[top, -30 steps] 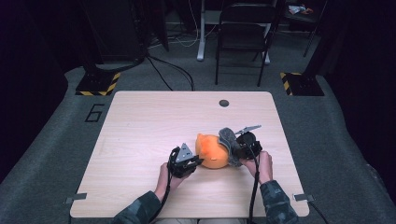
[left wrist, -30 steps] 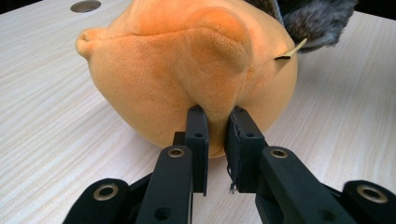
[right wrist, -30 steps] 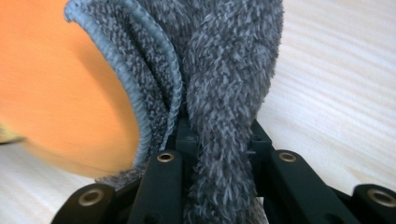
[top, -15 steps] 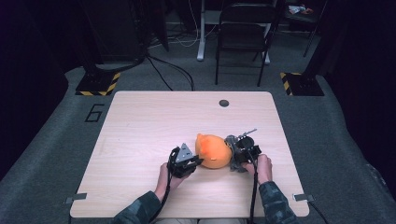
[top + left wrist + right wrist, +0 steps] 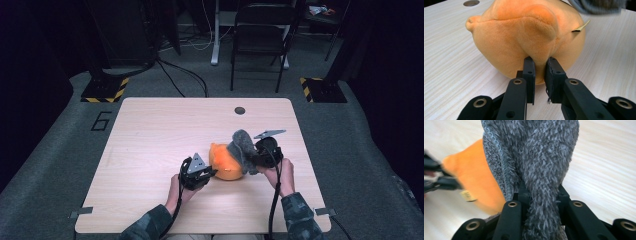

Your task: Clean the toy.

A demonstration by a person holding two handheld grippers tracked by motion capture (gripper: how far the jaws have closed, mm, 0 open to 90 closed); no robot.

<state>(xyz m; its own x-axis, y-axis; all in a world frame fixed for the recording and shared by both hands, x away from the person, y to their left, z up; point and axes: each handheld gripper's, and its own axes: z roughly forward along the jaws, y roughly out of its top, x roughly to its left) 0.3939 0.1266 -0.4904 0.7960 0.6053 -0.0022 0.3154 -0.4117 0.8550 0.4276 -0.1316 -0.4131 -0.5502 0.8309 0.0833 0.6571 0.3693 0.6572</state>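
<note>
An orange plush toy lies on the light wooden table, right of centre near the front. My left gripper is shut on a soft fold at the toy's near-left side; in the left gripper view the two pads pinch the orange plush. A grey fuzzy cloth drapes against the toy's right side. My right gripper is shut on that cloth, lifted a little off the table. The grey cloth bunches between the jaws, with the orange toy behind it at the left.
A dark round grommet sits in the table's far edge. A folding chair and stand bases with yellow-black tape stand on the carpet beyond the table. Cables trail from both grippers toward the front edge.
My right gripper dipped toward the table, then rose again with the grey cloth in it. The left gripper kept its hold on the orange toy and stayed put.
</note>
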